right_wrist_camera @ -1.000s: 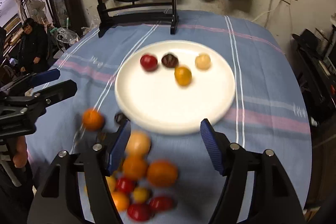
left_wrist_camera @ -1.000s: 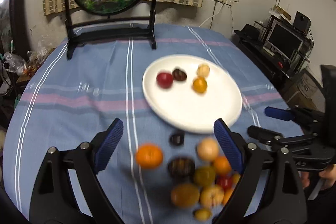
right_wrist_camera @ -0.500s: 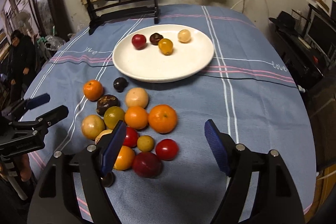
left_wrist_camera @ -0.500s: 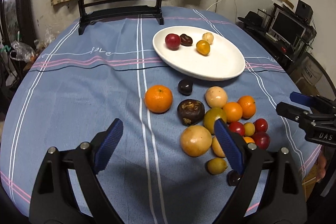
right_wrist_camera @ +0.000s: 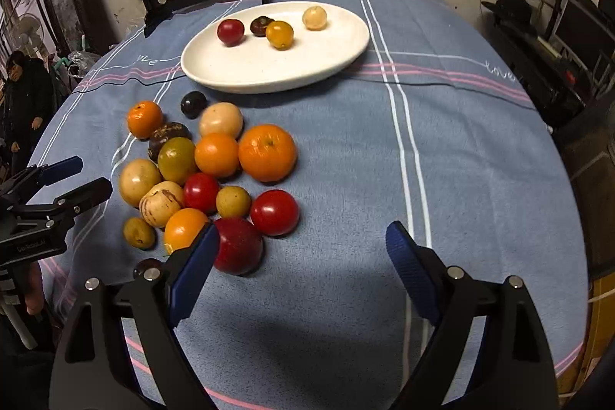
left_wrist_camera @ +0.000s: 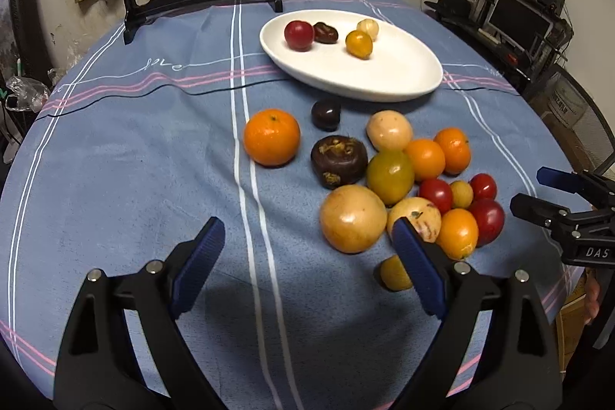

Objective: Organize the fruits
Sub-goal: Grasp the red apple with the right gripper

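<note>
Hiding part of a small yellow fruit (left_wrist_camera: 392,273), the left gripper (left_wrist_camera: 307,264) gapes empty; the right gripper (right_wrist_camera: 301,266), opening, covers a dark fruit (right_wrist_camera: 146,266).

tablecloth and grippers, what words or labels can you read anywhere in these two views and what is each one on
"DAS": white letters on the right gripper body, seen from the left wrist view; the rest is cut off.
"love": white cursive script on the blue tablecloth, right wrist view.
The same script at the tablecloth's far left, left wrist view: partly legible, reads like "love".
Small white label on the left gripper body: too blurred to read.
</note>
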The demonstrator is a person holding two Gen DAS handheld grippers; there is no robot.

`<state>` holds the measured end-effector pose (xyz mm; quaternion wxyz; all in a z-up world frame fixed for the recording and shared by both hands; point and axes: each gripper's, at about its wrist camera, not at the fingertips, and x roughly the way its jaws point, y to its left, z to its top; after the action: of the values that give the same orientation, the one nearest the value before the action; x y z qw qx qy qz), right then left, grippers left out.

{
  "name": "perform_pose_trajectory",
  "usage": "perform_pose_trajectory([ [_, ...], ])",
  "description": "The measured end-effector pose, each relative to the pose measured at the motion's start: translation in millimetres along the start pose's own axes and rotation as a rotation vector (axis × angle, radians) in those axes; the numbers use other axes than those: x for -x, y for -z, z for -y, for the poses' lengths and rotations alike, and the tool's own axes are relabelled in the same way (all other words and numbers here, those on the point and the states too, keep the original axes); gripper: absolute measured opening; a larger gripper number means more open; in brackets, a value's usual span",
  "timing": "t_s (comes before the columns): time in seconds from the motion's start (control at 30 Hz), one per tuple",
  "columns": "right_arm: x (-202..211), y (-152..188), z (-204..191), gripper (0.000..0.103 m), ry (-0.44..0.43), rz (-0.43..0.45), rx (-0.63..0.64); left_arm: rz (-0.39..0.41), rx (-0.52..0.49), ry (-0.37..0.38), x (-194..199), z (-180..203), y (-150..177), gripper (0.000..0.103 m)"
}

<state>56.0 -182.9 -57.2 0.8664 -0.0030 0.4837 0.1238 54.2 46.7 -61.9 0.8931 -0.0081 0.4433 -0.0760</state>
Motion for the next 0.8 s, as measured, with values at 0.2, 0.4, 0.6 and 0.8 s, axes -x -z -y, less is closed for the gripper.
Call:
perform_pose_trajectory([
  [0.2,-8,12,-23,0.052,-0.122,-0.06,0.071,-0.024,0.029,-0.016,-6,-11,4,0.09],
  [0.4,-28,18,-35,0.042,-0.12,-0.085,0.093,-0.025,0.017,-0.011,-4,-10,7,0.09],
  [0.6,-29,19,-31,0.039,-0.136,-0.053,0.073,-0.047,0.003,-0.008,-7,-7,8,0.09],
  [0.8,-9,24,-18,0.039,-0.106,-0.045,0.072,-0.076,0.0,0.023,-15,-3,6,0.09],
])
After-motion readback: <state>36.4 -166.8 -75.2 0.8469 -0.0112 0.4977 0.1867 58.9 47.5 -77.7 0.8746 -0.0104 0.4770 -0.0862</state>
